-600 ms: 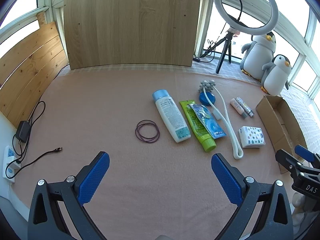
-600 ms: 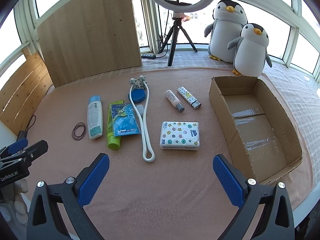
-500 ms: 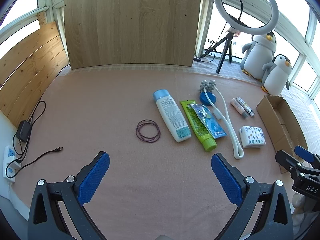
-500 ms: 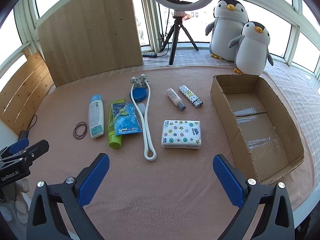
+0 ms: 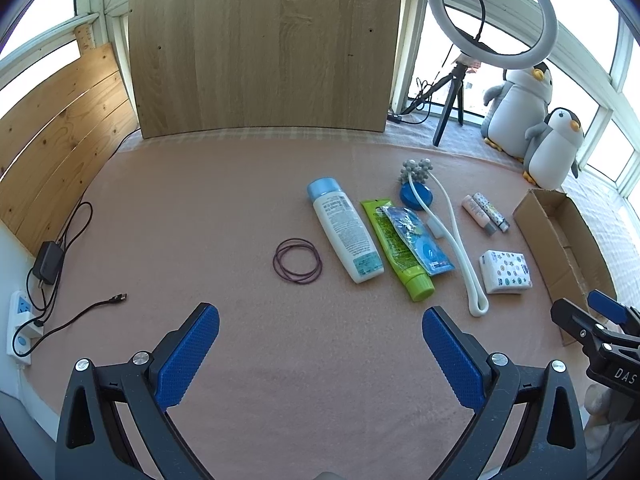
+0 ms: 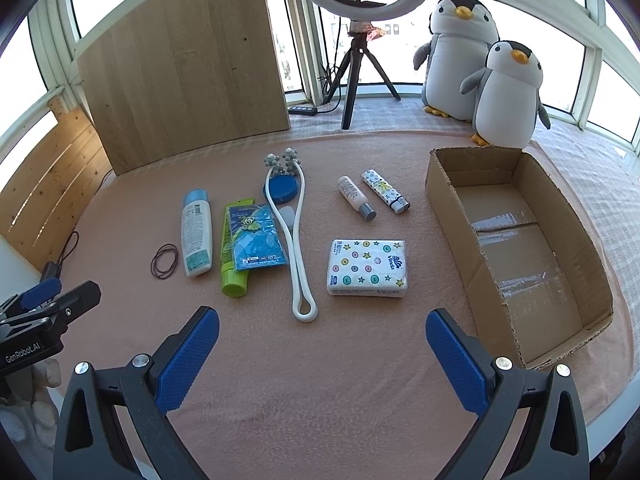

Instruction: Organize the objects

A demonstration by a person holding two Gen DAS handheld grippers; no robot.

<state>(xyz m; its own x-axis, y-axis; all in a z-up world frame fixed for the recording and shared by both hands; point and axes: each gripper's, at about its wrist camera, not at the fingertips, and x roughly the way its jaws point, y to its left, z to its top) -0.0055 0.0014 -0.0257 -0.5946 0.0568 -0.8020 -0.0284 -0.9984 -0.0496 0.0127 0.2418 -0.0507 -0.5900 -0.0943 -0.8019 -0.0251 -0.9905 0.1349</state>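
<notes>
On the pink cloth lie, left to right, purple hair ties, a white bottle with a blue cap, a green tube under a blue packet, a white looped massager, a blue round tin, a small bottle, a lighter and a tissue pack. An empty cardboard box stands at the right. My left gripper and right gripper hang open, empty, short of the objects.
A wooden board leans at the back. A ring light on a tripod and two plush penguins stand behind the cloth. A power strip, adapter and loose cable lie at the far left edge.
Both views have shifted slightly, with the objects drifting a little right in frame. Nothing on the cloth has moved and both grippers stay open.
</notes>
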